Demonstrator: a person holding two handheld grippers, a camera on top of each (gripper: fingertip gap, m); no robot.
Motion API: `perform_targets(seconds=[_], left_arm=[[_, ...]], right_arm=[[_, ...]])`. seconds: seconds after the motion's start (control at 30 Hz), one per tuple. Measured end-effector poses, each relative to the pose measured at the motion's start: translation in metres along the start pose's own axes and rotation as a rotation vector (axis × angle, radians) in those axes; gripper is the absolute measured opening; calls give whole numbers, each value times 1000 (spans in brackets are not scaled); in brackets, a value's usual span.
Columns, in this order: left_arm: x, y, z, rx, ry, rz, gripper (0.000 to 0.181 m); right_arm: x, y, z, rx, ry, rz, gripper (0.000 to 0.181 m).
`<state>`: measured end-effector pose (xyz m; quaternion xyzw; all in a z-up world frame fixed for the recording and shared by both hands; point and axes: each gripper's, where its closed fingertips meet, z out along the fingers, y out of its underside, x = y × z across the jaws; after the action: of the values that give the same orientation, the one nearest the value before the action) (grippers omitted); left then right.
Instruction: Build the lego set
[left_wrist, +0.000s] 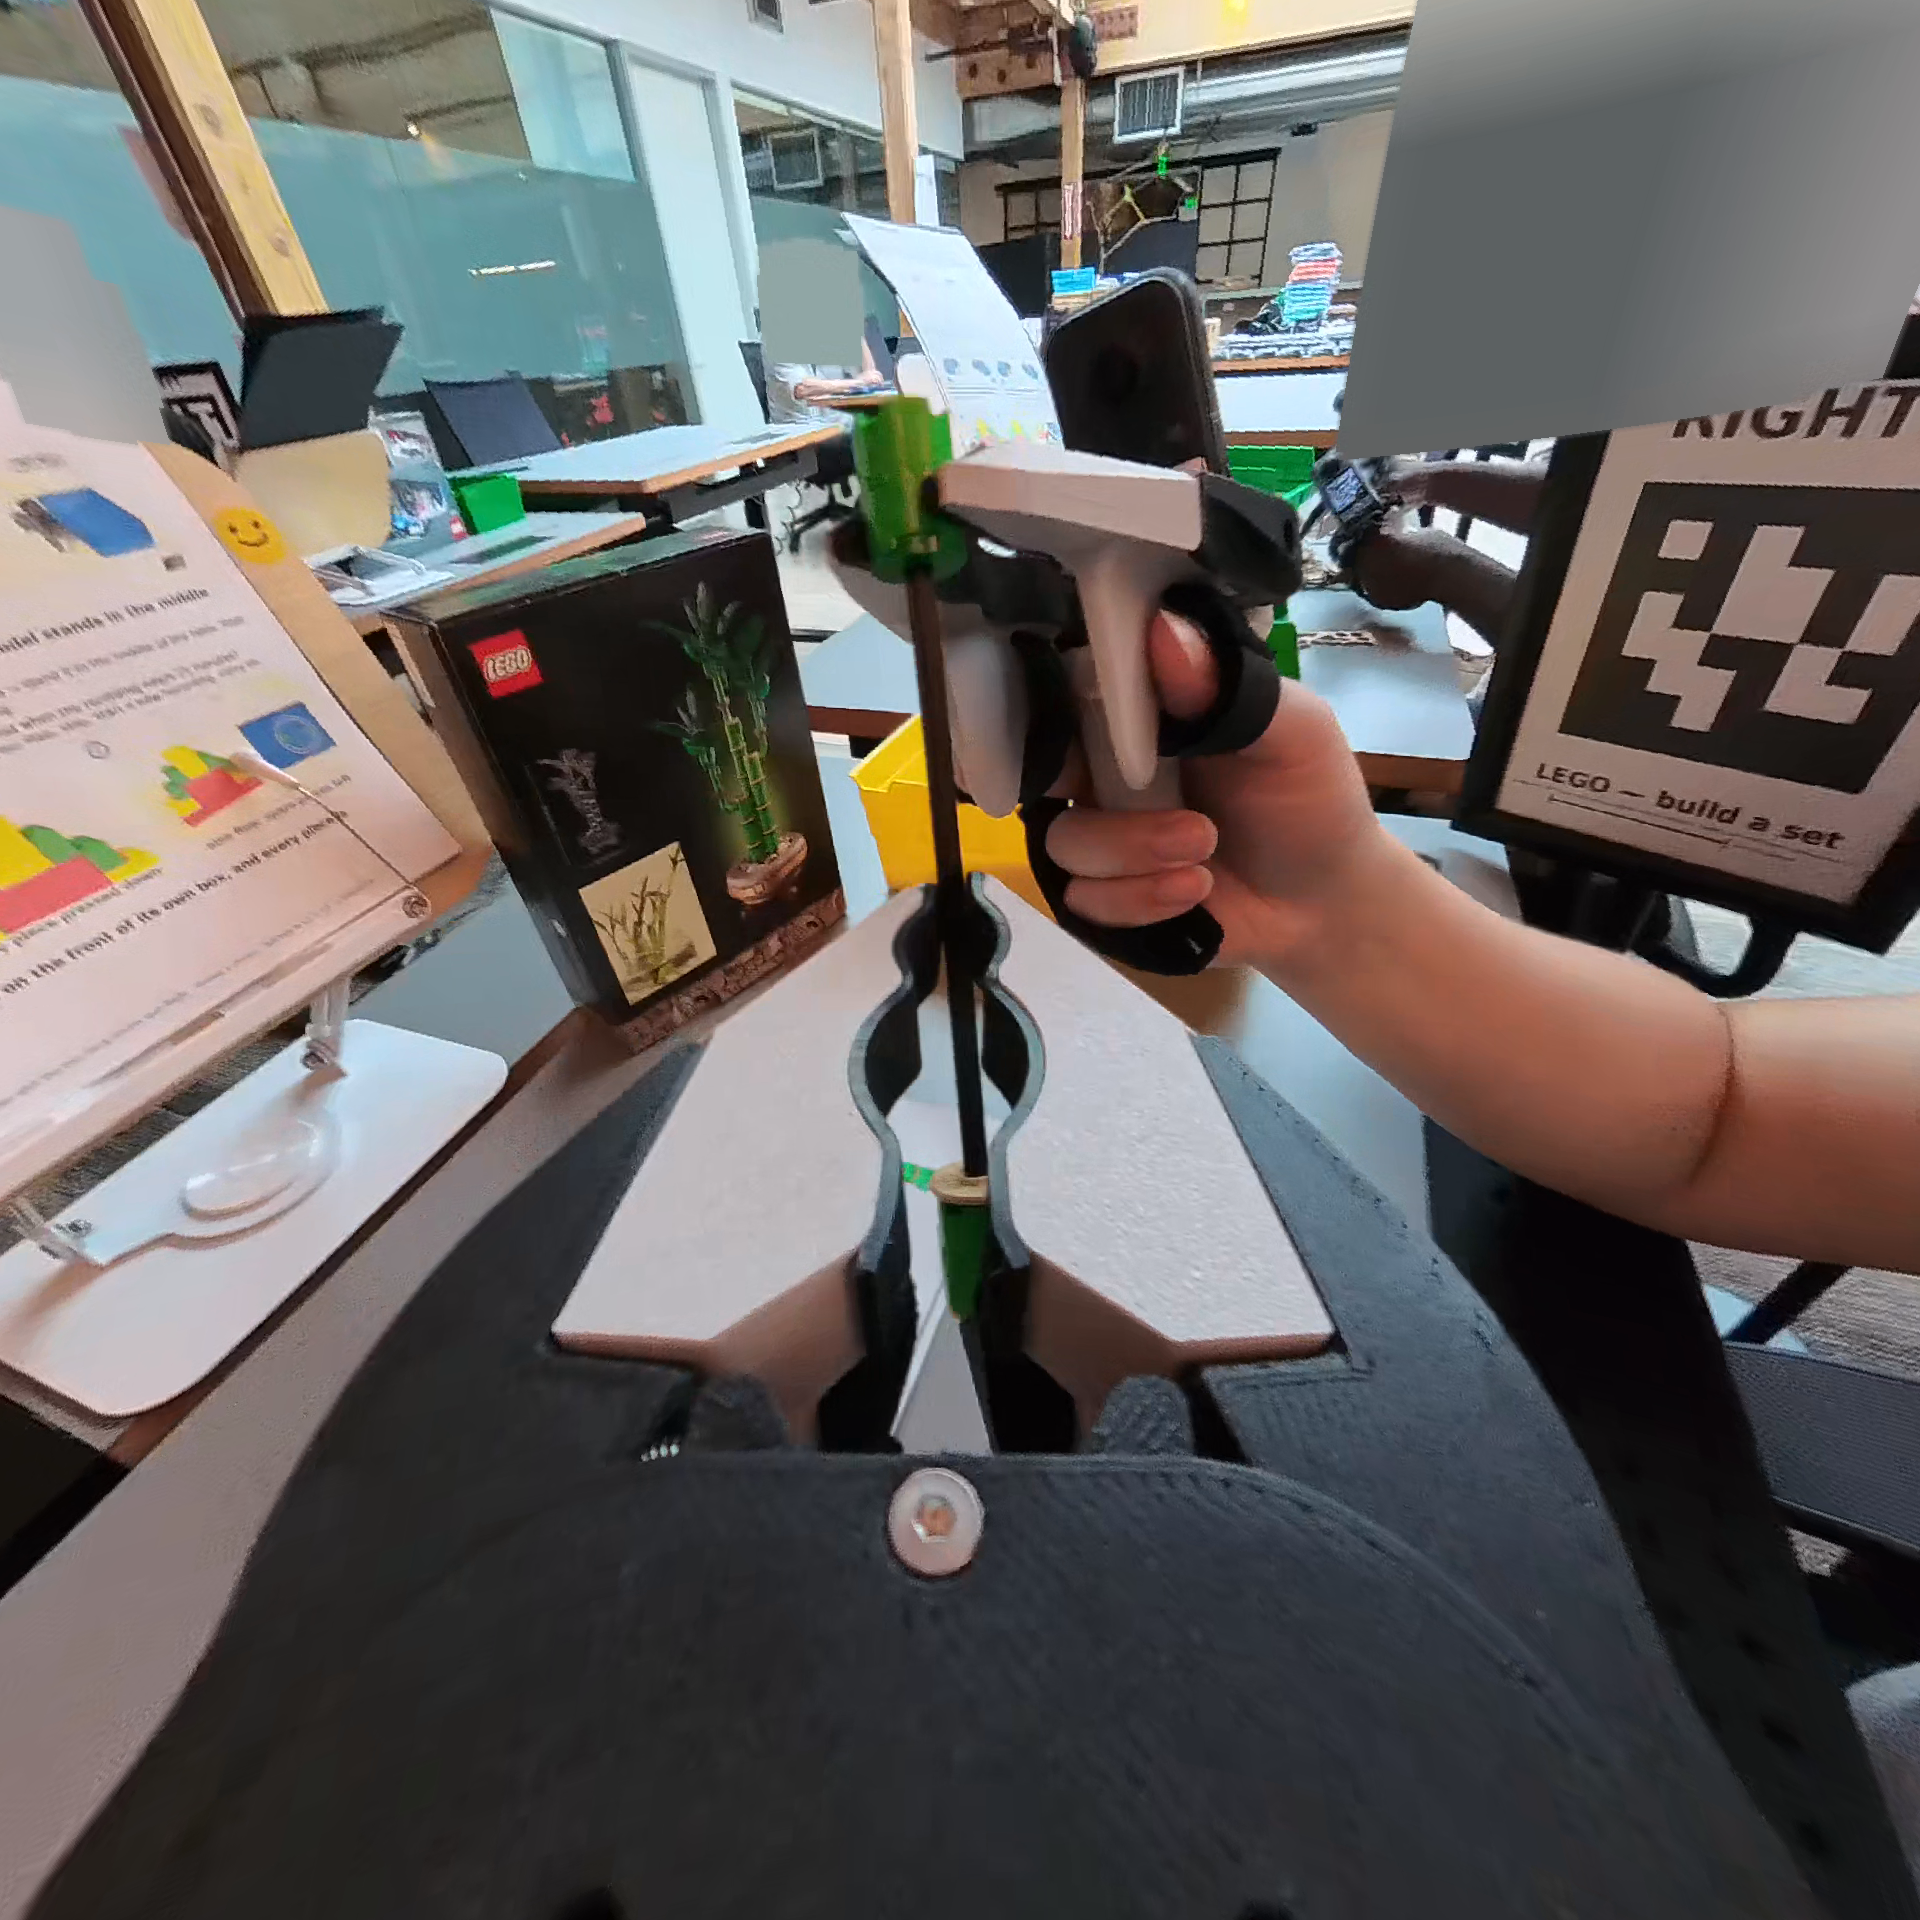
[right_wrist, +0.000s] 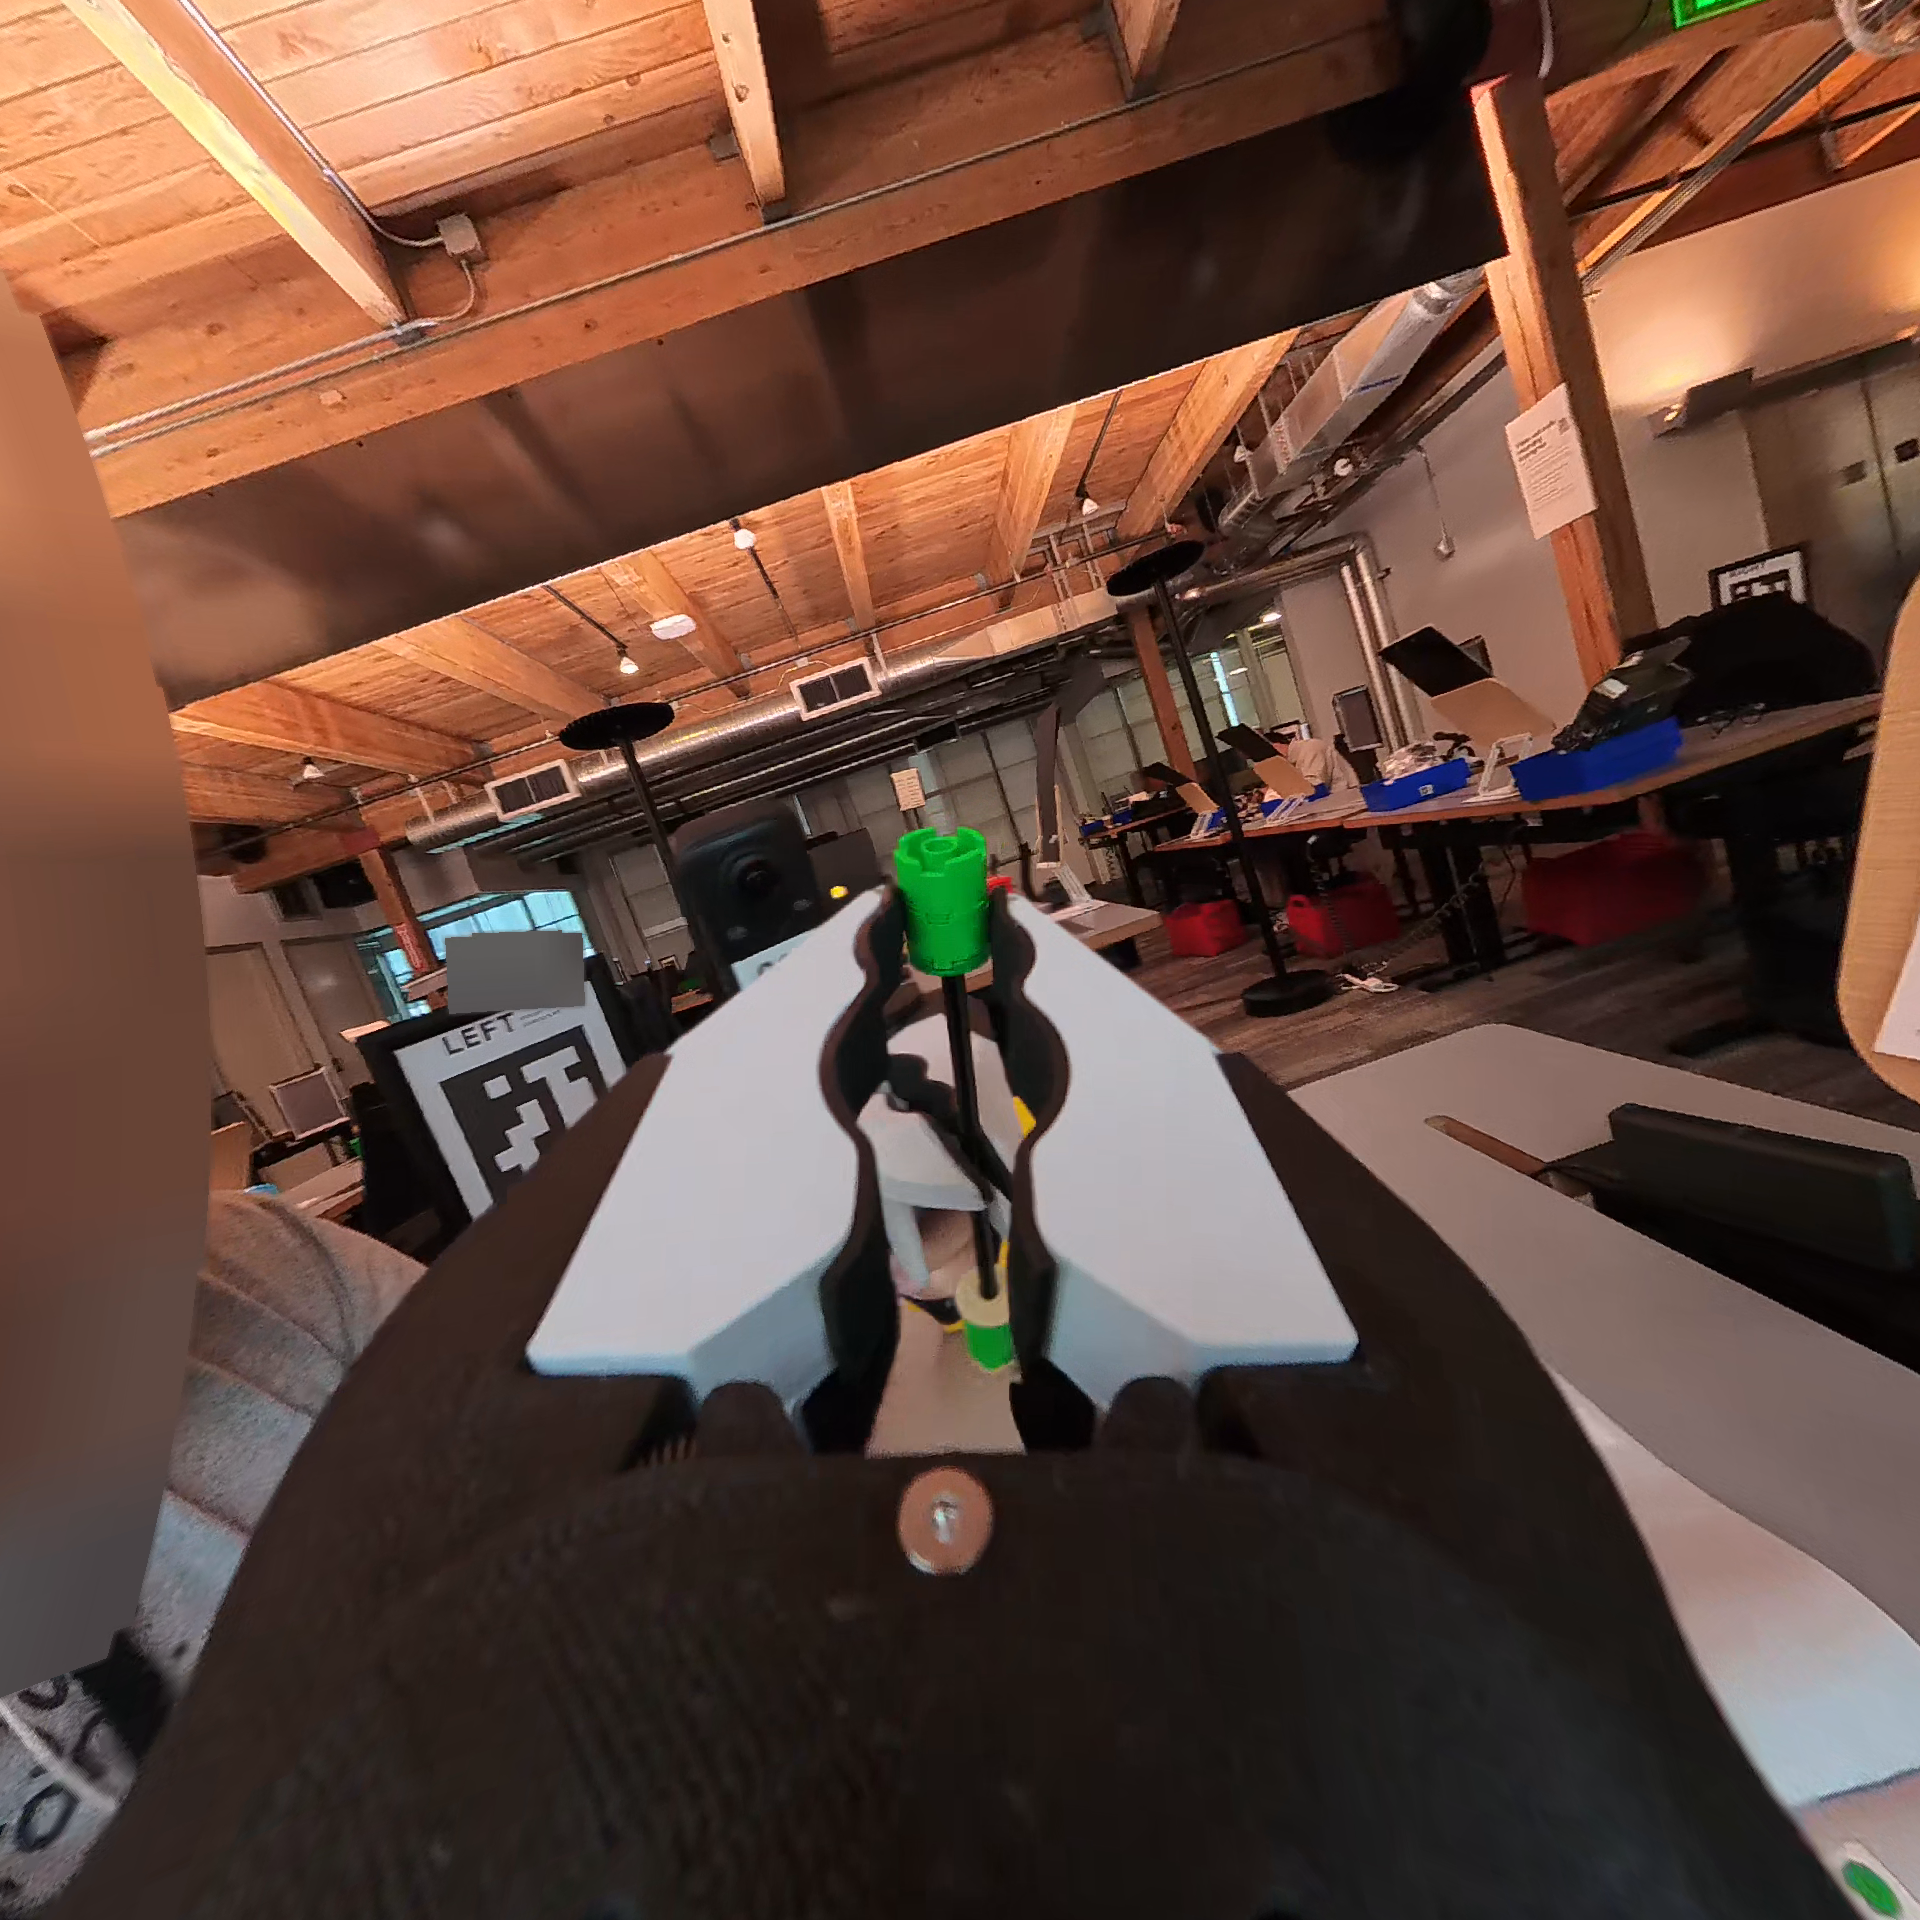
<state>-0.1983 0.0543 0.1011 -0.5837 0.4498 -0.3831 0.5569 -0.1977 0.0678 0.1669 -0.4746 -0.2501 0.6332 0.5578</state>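
While the left gripper (left_wrist: 961, 914) pinches the thin black axle (left_wrist: 951, 883), the right gripper (right_wrist: 940, 925) clamps its bright-green round brick (right_wrist: 940, 912), aligned along the axle's length.

A dark-topped table (left_wrist: 457, 987) with a pale wooden edge carries a black set box (left_wrist: 623, 769) that stands upright, printed with a green bamboo plant. Left of the box, the flat white base (left_wrist: 343, 1101) of a document stand rests on the tabletop, holding a tilted instruction sheet (left_wrist: 156, 727) with coloured brick drawings. Just right of the box and slightly behind it sits a yellow bin (left_wrist: 914, 810), partly hidden. Between the base and the box, the dark surface shows bare.
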Motion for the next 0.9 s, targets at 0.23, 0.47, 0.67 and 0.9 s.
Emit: perform_targets(seconds=[0.23,0.47,0.67,0.9], left_arm=[[1,1,-3,-1,61,-91,1],[5,4,-1,-8,90,-123,1],[3,5,-1,-6,83,-124,1],[2,5,-2,-7,82,-130,0]], right_arm=[[5,-3,-4,13,17,-7,13],[4,1,-4,-14,24,-37,13],[5,3,-4,-18,14,-30,13],[5,5,-3,-15,14,-42,14]])
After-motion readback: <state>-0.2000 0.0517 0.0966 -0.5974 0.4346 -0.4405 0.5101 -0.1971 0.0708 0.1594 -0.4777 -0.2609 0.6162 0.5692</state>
